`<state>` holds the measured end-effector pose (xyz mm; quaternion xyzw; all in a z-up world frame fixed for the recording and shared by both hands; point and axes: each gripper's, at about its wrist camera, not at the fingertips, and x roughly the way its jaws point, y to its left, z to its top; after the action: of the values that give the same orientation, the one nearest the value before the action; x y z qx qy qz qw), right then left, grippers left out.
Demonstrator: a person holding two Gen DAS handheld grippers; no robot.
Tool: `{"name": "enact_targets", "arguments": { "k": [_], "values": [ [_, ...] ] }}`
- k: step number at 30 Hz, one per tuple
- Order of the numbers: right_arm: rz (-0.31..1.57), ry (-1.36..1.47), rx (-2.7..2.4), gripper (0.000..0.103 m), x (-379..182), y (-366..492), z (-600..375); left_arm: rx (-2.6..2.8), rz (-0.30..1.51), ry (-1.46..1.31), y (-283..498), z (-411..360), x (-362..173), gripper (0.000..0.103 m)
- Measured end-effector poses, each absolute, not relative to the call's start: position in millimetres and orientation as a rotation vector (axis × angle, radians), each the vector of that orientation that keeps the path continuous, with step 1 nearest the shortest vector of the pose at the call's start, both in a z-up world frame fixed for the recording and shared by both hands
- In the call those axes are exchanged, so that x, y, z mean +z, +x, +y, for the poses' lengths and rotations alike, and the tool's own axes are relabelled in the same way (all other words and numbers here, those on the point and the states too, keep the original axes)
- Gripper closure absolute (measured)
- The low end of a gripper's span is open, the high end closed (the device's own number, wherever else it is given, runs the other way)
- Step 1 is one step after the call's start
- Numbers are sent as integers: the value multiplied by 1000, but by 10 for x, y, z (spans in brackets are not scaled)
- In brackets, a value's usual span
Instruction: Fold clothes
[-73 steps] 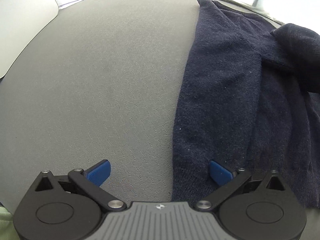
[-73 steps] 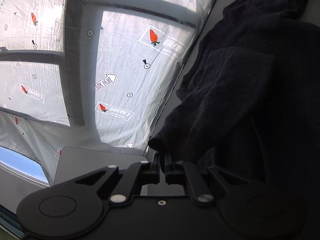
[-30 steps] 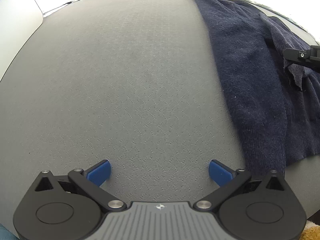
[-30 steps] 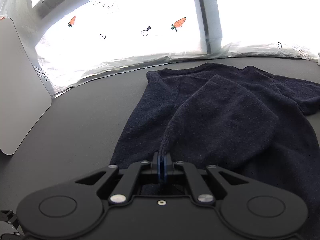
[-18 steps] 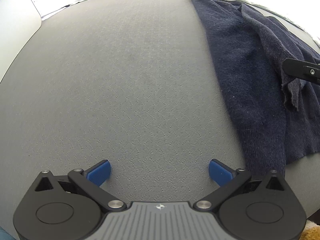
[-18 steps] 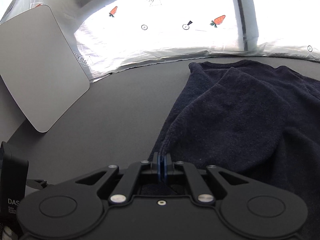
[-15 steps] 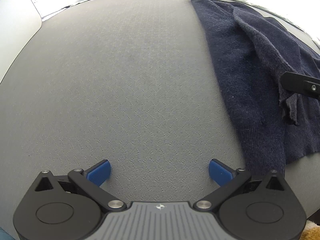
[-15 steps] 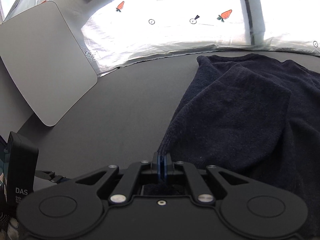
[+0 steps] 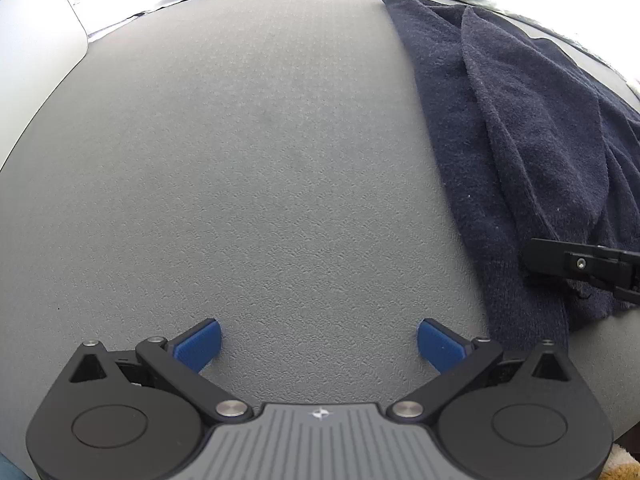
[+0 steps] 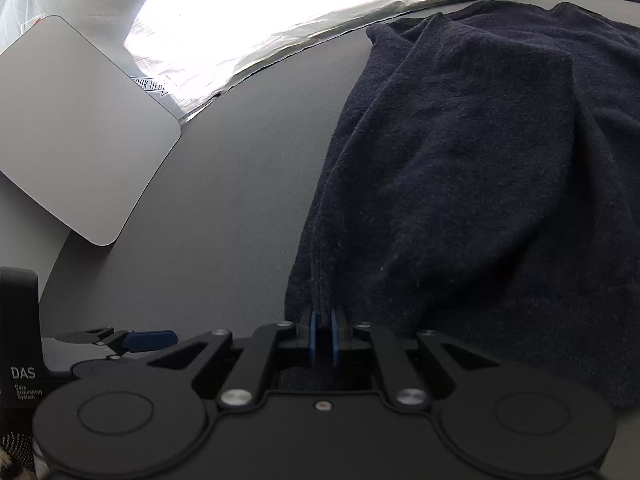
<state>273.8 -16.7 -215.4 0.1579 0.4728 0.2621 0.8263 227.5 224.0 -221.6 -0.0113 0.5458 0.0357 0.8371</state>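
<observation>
A dark navy sweater (image 9: 520,140) lies on the grey table (image 9: 260,160), along the right side of the left wrist view. One layer is folded over its body (image 10: 480,160). My right gripper (image 10: 324,332) sits low at the sweater's near left edge. Its blue pads stand a narrow gap apart, and knit fabric fills that gap. In the left wrist view the right gripper (image 9: 580,264) rests on the sweater's near corner. My left gripper (image 9: 320,342) is open over bare table left of the sweater, holding nothing. One of its blue pads (image 10: 148,338) shows in the right wrist view.
A pale grey board (image 10: 80,132) leans at the table's far left. A black box marked DAS (image 10: 20,320) stands near the left gripper. A white plastic sheet with carrot prints (image 10: 280,20) runs behind the table's far edge.
My right gripper has come down toward the near edge, laying the folded layer flat on the sweater. Its pads now stand slightly apart. The left gripper has hardly moved.
</observation>
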Motion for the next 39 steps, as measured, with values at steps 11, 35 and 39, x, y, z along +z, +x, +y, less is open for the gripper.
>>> {"name": "enact_targets", "arguments": {
  "k": [11,35,39],
  "values": [
    [901,406,405,61,-2019,2917,-607,160,1156,-90,2341,2230,-2202,0],
    [804,385,147,0,-1889,3532,-2701,289,975,-53,3183,920,-1807,0],
    [794,326,21,0,-2001,3697,-3153,262,990,-37,3380,643,-1881,0]
  ]
}}
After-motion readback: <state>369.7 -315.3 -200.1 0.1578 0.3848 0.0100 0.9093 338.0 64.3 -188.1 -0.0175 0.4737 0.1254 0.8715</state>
